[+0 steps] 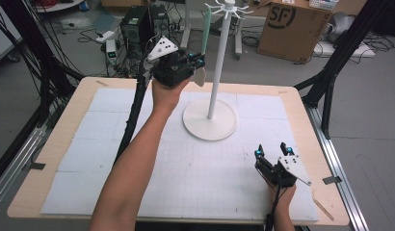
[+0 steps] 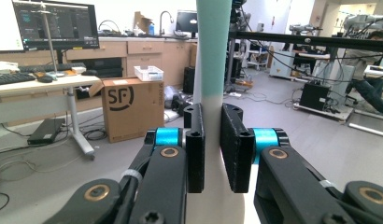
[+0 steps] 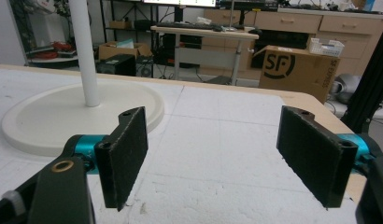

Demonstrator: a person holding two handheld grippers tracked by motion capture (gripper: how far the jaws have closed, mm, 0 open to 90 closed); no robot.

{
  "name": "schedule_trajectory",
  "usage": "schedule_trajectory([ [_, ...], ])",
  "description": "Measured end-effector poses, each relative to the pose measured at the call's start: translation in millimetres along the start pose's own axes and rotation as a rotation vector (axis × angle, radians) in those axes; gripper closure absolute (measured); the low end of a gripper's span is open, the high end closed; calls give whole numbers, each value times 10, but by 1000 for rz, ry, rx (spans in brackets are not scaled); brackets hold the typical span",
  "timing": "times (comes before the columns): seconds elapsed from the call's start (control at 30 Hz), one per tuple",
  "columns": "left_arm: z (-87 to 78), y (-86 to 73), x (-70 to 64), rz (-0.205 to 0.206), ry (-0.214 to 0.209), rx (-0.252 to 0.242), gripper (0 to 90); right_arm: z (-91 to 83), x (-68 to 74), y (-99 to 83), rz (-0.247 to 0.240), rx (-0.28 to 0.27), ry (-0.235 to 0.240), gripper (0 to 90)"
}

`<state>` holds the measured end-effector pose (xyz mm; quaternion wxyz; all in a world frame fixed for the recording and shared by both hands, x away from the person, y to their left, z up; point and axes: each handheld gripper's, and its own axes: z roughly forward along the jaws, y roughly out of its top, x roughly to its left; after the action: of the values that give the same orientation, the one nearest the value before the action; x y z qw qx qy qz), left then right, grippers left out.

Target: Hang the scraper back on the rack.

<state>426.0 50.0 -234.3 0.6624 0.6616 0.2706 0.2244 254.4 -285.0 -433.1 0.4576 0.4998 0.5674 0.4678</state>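
Left gripper [image 2: 212, 154] clamps spatula [image 2: 213, 51]; high view shows rack [image 1: 219, 67] beside.

The letters "SF" stand in black inside a curved logo on the side of a brown cardboard box [image 1: 292, 24] on the floor beyond the table. The same box [image 2: 131, 108] and its mark can be read in the left gripper view and again [image 3: 297, 70] in the right gripper view (the monitor's text is too small to read).
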Motion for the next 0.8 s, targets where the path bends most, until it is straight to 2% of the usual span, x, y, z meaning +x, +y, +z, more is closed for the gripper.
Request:
schedule_trajectory([
  [0.13, 19, -18, 1, -3, 11, 15, 804, -1, 0, 0, 2, -1, 1, 238],
  [0.57, 25, -26, 5, -11, 18, 21, 792, 0, -2, -1, 1, -2, -1, 238],
  [0.67, 17, -24, 24, -27, 26, 19, 648, -1, -3, -1, 1, -2, -1, 238],
  [0.8, 10, -30, 40, -14, 30, 39, 559, -2, -4, -1, 1, -3, -2, 238],
])
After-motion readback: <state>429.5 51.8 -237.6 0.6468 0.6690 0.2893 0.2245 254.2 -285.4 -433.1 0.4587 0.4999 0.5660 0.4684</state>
